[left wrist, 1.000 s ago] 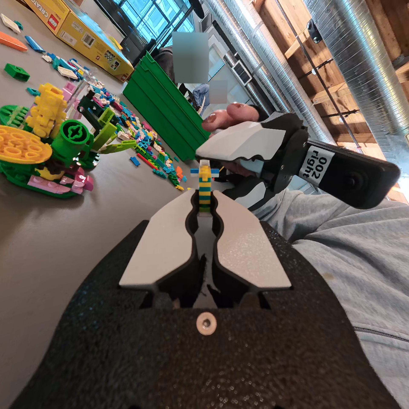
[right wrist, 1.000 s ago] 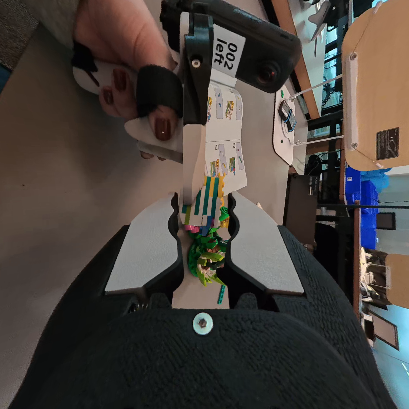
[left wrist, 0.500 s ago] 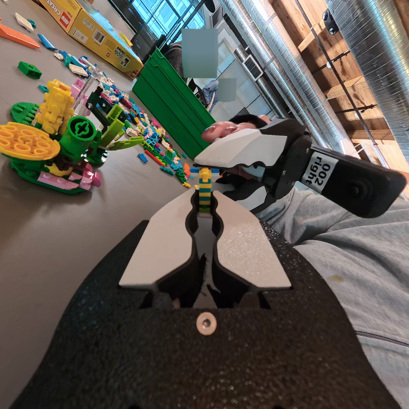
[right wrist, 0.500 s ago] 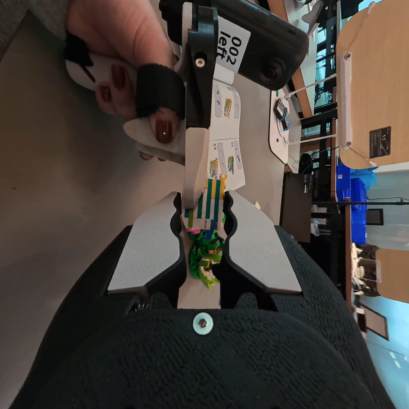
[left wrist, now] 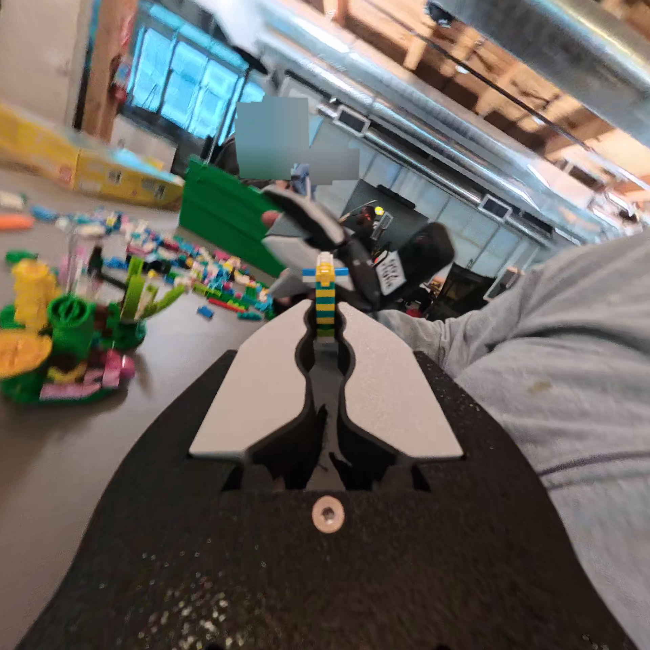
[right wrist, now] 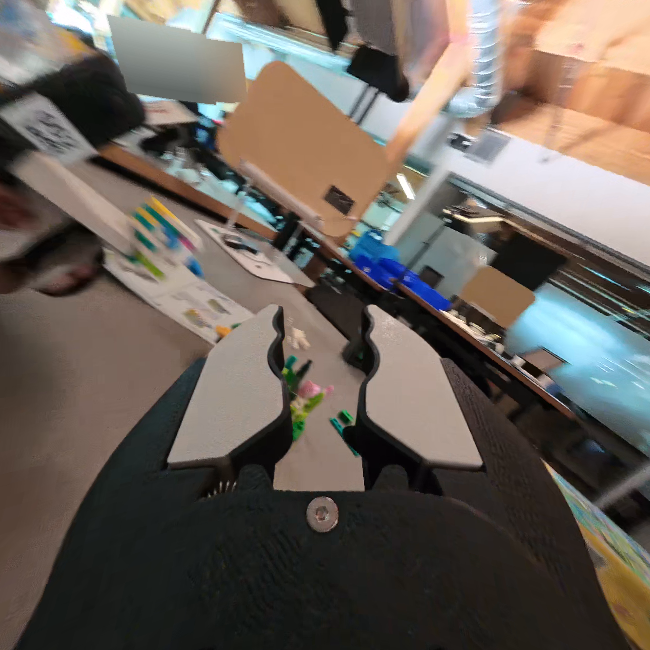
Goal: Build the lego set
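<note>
While clamped: left tool point(left wrist: 325, 318) grips a striped brick stack point(left wrist: 325, 299), pads pressing.
Right tool point(right wrist: 322, 329): spread wide, bare, above the bench point(right wrist: 88, 351).
Nearby: loose bricks point(right wrist: 306, 397), flower model point(left wrist: 67, 337).

Brick stack point(left wrist: 325, 299) between left tongs point(left wrist: 325, 316) (bin point(left wrist: 225, 214) behind).

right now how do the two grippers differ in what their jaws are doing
The left gripper has its jaws nearly closed, pads pressed on a striped yellow-and-teal brick stack; the right gripper stands open with nothing between its fingers, only the grey table and loose bricks beyond. The left one carries its stack above the table; the right one carries nothing. Both have the same white fingers with black wavy pads.
</note>
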Available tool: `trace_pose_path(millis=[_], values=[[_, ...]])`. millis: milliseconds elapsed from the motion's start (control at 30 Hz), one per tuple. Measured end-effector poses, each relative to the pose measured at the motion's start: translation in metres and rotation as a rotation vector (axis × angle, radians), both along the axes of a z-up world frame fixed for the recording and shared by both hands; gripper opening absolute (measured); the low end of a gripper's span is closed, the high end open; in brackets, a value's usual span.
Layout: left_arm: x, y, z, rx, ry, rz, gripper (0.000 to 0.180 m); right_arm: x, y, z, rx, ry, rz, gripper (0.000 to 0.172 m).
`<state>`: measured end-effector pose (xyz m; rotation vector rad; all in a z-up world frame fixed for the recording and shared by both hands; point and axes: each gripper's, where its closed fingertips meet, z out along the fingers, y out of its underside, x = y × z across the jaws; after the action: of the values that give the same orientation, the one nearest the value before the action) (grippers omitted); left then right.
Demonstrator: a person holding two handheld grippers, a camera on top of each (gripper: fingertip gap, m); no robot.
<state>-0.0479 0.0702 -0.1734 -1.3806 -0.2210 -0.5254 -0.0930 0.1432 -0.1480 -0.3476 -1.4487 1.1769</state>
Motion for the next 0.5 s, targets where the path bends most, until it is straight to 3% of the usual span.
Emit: trace_pose_path(millis=[100, 233, 500], values=[[-0.004, -0.007, 0.01, 0.069, 0.147, 0.111, 0.008, -0.007, 0.027, -0.001, -0.09, 0.06, -0.143, 0.041], [-0.021, -0.019, 0.019, 0.138, 0.202, 0.272, 0.008, -0.006, 0.033, -0.002, -0.134, 0.056, -0.135, 0.036], [-0.017, -0.012, 0.016, 0.09, 0.317, 0.329, 0.008, -0.02, 0.055, -0.015, -0.19, -0.034, -0.191, 0.023]])
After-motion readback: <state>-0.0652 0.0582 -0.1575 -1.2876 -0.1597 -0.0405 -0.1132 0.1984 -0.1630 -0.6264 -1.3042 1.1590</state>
